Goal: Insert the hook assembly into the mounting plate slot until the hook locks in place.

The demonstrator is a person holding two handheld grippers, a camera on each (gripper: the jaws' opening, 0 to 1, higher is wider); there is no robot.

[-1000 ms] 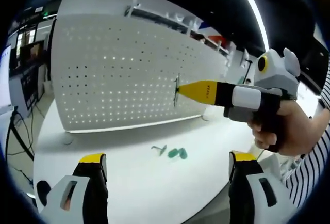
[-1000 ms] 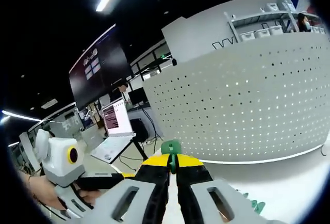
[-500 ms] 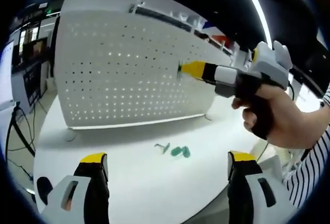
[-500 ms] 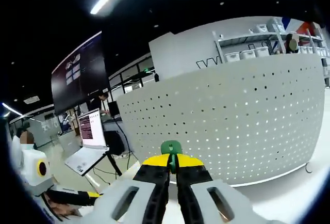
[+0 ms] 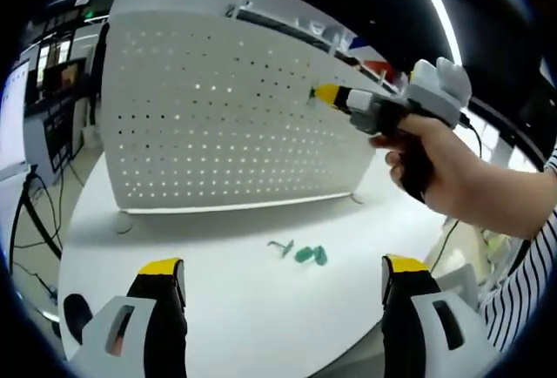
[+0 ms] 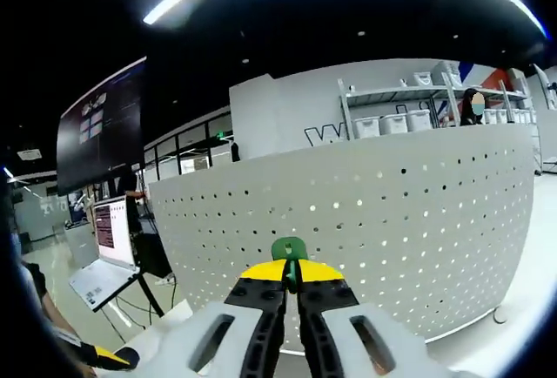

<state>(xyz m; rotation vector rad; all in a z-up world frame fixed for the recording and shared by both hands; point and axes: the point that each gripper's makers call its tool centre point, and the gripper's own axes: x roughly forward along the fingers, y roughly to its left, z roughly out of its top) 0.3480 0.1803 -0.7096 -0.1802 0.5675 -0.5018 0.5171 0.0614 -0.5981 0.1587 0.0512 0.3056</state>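
A white perforated mounting plate (image 5: 218,117) stands upright on the white table (image 5: 226,308). My right gripper (image 5: 318,94), held by a hand, has its yellow tip against the upper right part of the plate. In the right gripper view it (image 6: 291,272) is shut on a green hook piece (image 6: 289,248), with the plate (image 6: 392,221) close ahead. Two more green hook pieces (image 5: 311,255) and a small metal hook (image 5: 281,246) lie on the table before the plate. My left gripper (image 5: 283,266) is open low over the table, with nothing between its jaws.
The table's front edge curves just beyond my left jaws. Cables (image 5: 30,221) hang at the left of the table. Behind the plate stand a laptop (image 6: 104,256) on a stand and shelves with white bins (image 6: 392,121). A striped sleeve (image 5: 531,282) shows at right.
The right gripper has risen and moved forward with the green hook piece, its tip now closer to the plate. The pieces on the table have not moved.
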